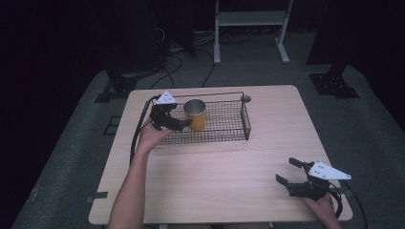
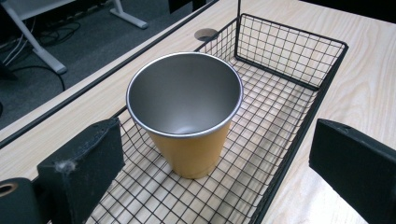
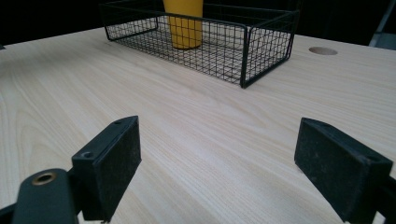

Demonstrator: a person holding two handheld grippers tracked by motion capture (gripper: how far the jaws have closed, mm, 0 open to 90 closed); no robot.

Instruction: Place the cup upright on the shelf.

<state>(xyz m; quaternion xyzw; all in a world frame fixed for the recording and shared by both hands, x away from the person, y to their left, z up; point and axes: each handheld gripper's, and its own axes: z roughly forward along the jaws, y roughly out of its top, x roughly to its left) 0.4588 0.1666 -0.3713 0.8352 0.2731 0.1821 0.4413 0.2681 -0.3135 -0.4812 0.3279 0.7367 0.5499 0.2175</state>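
yellow metal cup with steel inside (image 2: 187, 116) upright in left half of black wire basket (image 2: 299, 56), near desk's far edge | left gripper (image 1: 184, 125) jaws wide, just beside cup, not touching | right gripper (image 1: 289, 172) jaws wide, empty, near-right corner of light wooden desk (image 1: 229, 176)

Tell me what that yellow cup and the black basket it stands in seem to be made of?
The cup looks like metal: its inside is brushed silver-grey with a bright rolled rim, while the outside carries a matte yellow coat, probably paint. The basket appears to be thin steel wire in a grid, coated black, on a thicker rod frame. The left claw hangs open at the cup.
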